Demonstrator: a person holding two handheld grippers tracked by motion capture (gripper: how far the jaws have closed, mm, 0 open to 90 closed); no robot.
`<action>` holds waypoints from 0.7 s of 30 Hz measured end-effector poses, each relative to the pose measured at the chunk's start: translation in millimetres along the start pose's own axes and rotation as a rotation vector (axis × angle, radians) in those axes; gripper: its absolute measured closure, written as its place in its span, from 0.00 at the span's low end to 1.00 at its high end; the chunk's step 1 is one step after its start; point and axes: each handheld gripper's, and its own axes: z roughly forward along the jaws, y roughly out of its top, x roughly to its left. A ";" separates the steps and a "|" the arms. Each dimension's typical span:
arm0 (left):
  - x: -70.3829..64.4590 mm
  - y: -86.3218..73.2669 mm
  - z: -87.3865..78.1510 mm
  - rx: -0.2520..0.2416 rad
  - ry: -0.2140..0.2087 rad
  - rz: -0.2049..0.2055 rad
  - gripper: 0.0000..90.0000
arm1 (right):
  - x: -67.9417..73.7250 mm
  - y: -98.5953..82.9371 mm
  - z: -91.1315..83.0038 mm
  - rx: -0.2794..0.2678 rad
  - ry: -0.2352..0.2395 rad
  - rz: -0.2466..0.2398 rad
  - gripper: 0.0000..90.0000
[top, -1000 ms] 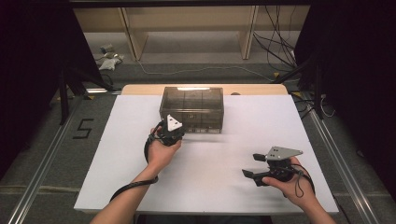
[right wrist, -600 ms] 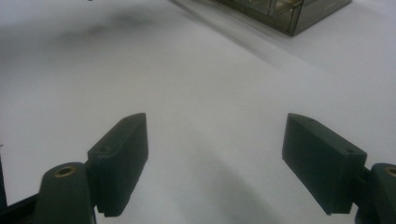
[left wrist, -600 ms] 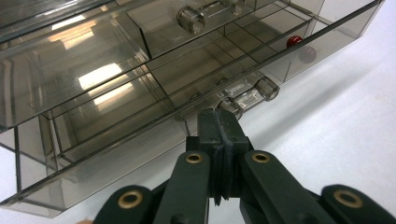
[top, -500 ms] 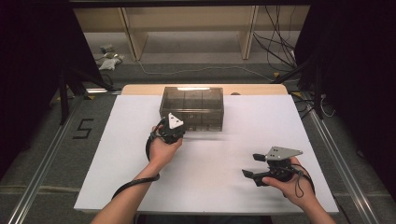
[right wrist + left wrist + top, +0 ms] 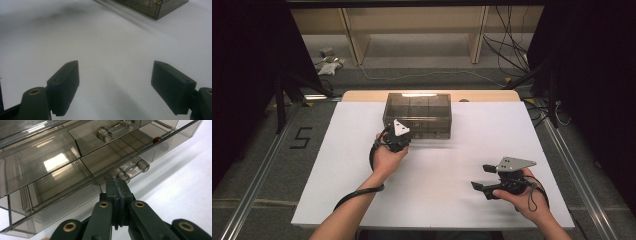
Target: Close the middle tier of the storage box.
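Observation:
A smoky clear plastic drawer box (image 5: 418, 115) stands at the back middle of the white table (image 5: 337, 165). My left gripper (image 5: 395, 134) is at its front face, jaws pressed together. In the left gripper view its fingertips (image 5: 116, 185) touch the left end of the lower drawer's clear handle (image 5: 133, 168); whether they pinch any of it I cannot tell. A second clear handle (image 5: 113, 130) sits on the drawer above. A small red bead (image 5: 156, 139) lies inside near the box's right end. My right gripper (image 5: 482, 176) is open, held low over the bare table at the front right, its fingers (image 5: 63, 87) wide apart.
A corner of the box (image 5: 155, 6) shows far ahead in the right gripper view. Beyond the table stand a wooden shelf frame (image 5: 417, 30) and loose cables (image 5: 512, 55) on the floor. Metal rails (image 5: 262, 165) run along both table sides.

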 end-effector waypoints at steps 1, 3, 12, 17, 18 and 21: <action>0.2 0.0 0.2 0.001 0.000 0.000 1.00 | 0.0 0.0 0.0 0.000 0.000 0.000 0.26; 0.6 -0.3 0.5 0.004 -0.002 0.001 1.00 | 0.1 0.0 0.1 0.000 0.000 0.000 0.26; 1.4 0.4 1.8 0.008 0.002 0.008 1.00 | -0.1 0.0 0.2 -0.001 -0.001 0.000 0.26; 1.6 1.0 2.4 0.008 0.004 0.004 1.00 | 0.0 0.0 0.1 0.002 0.001 -0.002 0.26; 1.6 1.1 2.6 0.008 0.005 0.004 1.00 | 0.1 0.0 0.2 -0.001 0.000 0.000 0.26; 2.1 1.5 2.7 0.011 0.004 0.006 1.00 | -0.1 0.0 0.2 -0.001 0.000 0.001 0.26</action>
